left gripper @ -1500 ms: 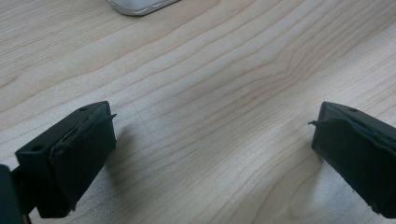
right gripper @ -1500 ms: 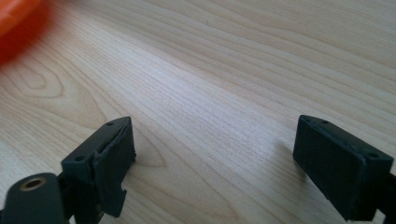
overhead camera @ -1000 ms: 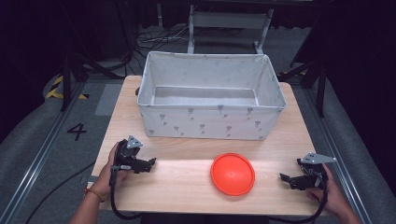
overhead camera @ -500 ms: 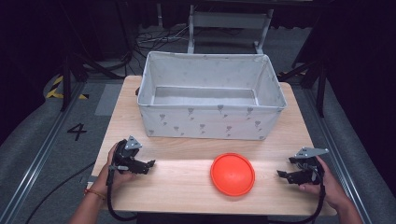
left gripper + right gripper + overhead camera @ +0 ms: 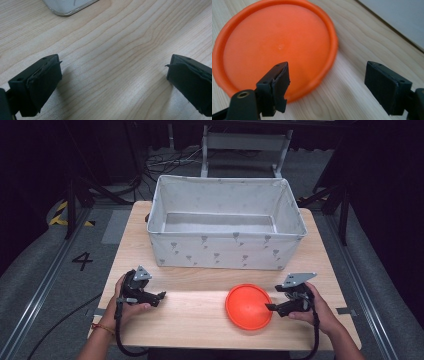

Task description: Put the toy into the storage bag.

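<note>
Orange and flat on the wooden table [image 5: 200, 320] before the fabric bin [image 5: 227, 252], the plastic disc [image 5: 249, 306] is being approached by the right gripper [image 5: 270, 307], fingers partly open with one over its rim, having just narrowed; next, closing on that edge, while the left gripper [image 5: 161, 296] waits wide and empty.

On the table [image 5: 200, 320], the fabric bin [image 5: 227, 252] sits at the far side, roughly centred. In front of it, toward the person and right of centre, lies the disc [image 5: 249, 306], flat on the table and apart from the bin. The right hand-held gripper [image 5: 272, 307] is just right of the disc, at its rim. The left hand-held gripper [image 5: 161, 296] is well to the disc's left, over bare table near the front left.
</note>
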